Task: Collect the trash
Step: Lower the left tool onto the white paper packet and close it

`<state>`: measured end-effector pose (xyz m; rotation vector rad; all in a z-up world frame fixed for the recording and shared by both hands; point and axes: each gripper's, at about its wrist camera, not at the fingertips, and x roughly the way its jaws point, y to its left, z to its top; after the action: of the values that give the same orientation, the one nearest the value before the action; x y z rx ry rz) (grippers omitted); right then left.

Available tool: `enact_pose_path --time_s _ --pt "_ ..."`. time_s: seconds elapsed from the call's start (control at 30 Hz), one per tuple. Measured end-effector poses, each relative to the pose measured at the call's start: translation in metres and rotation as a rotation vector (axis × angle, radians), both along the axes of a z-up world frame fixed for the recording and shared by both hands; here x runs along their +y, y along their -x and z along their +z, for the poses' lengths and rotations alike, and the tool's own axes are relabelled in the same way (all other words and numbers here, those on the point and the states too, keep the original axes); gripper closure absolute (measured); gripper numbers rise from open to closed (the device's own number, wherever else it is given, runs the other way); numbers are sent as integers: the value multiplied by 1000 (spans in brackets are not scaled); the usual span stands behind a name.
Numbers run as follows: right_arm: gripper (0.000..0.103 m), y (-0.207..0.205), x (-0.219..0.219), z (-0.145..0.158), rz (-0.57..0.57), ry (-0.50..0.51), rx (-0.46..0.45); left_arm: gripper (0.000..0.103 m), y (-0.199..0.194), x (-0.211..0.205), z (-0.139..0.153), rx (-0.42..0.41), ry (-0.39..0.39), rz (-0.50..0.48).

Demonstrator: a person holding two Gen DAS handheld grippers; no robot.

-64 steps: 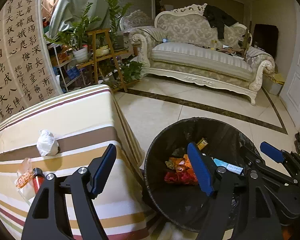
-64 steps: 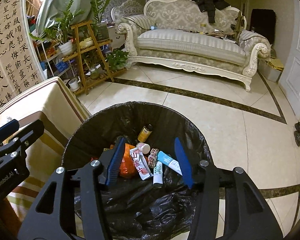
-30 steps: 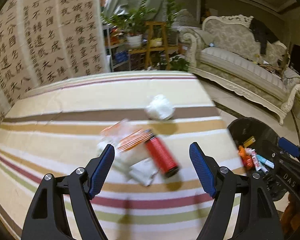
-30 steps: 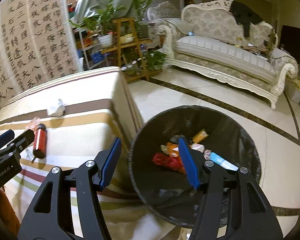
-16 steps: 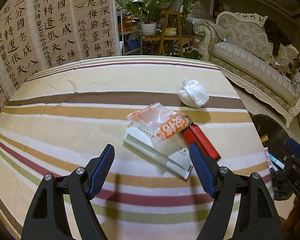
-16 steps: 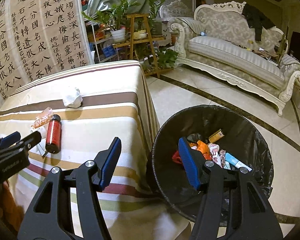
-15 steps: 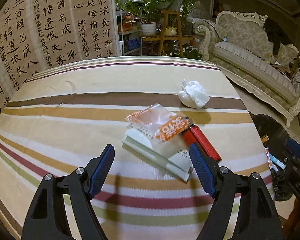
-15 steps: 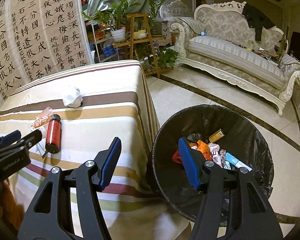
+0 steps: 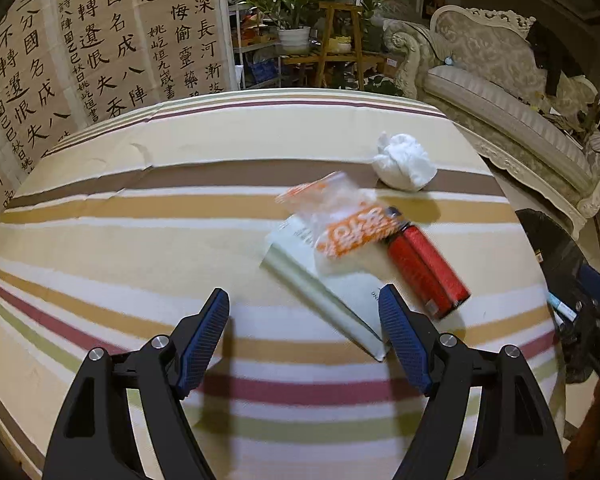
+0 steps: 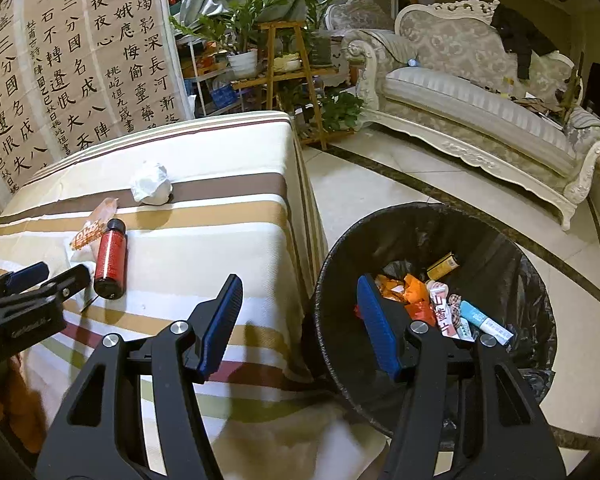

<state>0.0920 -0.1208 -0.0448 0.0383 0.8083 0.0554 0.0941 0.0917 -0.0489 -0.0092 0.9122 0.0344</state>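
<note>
On the striped tablecloth (image 9: 140, 216) lie a white flat packet (image 9: 332, 292), a clear-and-orange plastic bag (image 9: 340, 216) on top of it, a red bottle (image 9: 424, 268) and a crumpled white tissue (image 9: 404, 162). My left gripper (image 9: 304, 320) hangs open just short of the packet's near edge, nothing between its fingers. In the right wrist view the red bottle (image 10: 110, 258) and tissue (image 10: 150, 188) lie at left, the left gripper (image 10: 32, 280) beside them. My right gripper (image 10: 300, 312) is open and empty, straddling the table corner and the black-lined trash bin (image 10: 532, 280).
The bin stands on the tiled floor right of the table and holds several wrappers and tubes (image 10: 444, 308). A calligraphy screen (image 9: 80, 52) backs the table. Plant stands (image 10: 284, 68) and an ornate sofa (image 10: 480, 112) are beyond.
The left gripper swung from over the bin to the table and moved in toward the packet and bag. The right gripper drifted left, bringing the table corner into view.
</note>
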Motion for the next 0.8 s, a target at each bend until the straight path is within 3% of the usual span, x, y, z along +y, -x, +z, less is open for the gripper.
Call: enact_pose_path --time_s 0.5,0.67,0.73,0.8 --pt "45 5 18 4 39 15 -5 29 -17 8 -2 13 57 20" --pt "45 6 22 4 49 22 -5 52 -6 14 -2 -7 36 2" --pt "45 5 23 6 53 22 -5 67 -3 17 -2 -14 34 -7" --pt "45 5 24 7 56 20 -7 69 -2 18 -1 -16 37 -16"
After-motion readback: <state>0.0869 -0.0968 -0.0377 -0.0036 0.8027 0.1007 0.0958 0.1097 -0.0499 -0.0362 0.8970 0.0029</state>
